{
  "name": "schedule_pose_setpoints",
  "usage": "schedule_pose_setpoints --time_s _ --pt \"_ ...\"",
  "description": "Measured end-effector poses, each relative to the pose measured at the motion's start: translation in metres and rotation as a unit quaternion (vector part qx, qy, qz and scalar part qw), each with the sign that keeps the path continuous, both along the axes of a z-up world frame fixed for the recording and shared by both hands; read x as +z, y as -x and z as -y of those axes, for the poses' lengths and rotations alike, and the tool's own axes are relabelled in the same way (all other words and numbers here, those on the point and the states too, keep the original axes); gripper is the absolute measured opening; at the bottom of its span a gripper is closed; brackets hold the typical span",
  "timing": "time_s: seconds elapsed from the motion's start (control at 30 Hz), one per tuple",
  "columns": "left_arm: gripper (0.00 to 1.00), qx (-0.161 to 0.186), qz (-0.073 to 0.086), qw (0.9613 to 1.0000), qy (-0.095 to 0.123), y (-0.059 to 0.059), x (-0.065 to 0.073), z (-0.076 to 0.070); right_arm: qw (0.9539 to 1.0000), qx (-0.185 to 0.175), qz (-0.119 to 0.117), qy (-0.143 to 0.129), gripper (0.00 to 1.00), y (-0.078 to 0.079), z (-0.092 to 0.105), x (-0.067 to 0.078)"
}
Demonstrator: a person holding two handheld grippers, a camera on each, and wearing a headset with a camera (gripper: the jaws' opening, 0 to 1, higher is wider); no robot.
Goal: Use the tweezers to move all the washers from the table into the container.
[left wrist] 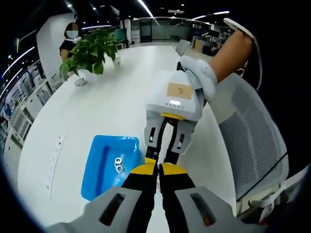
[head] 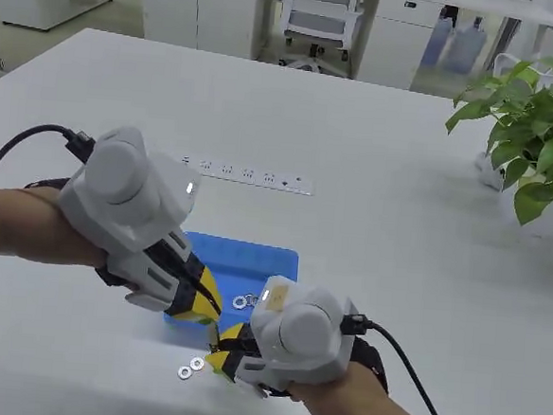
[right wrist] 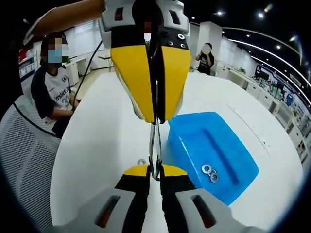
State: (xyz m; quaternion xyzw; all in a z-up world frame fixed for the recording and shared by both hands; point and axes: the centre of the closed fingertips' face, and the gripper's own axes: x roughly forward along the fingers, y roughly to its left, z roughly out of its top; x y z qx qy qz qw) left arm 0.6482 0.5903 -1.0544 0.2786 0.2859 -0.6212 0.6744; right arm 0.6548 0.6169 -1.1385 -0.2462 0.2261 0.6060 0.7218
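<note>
The white table [head: 402,178] carries a blue container [head: 244,258], a shallow tray lying just in front of the person. The two grippers meet nose to nose at its near edge.

In the head view, the left gripper [head: 208,307] comes in from the upper left with its yellow jaw tips over the tray's near rim. The right gripper [head: 219,354] reaches up from below, its tips just off the tray above the bare tabletop.

The right gripper view shows the tweezers [right wrist: 155,145] running straight between the two. The left gripper's yellow jaws are pressed together on the upper part, and the lower end sits in the narrow slit between the right gripper's nearly closed jaws. Both grippers thus have hold of the tweezers.

Two washers in the container [head: 245,302] lie close together on its floor, beside the left jaw tips. Two washers on the table [head: 190,368] lie side by side, just left of the right gripper's tips and outside the tray.
</note>
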Motion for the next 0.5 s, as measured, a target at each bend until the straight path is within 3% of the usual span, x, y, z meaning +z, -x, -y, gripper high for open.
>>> schedule_pose_setpoints --time_s 0.23,0.5 --pt "0.05 -0.009 0.014 0.9999 0.004 -0.007 0.021 0.004 0.9998 -0.014 0.006 -0.014 0.09 -0.01 0.001 0.021" --pt "0.06 -0.009 0.032 0.9993 0.019 -0.02 0.047 0.008 0.9992 -0.012 0.039 -0.006 0.09 -0.03 0.002 0.046"
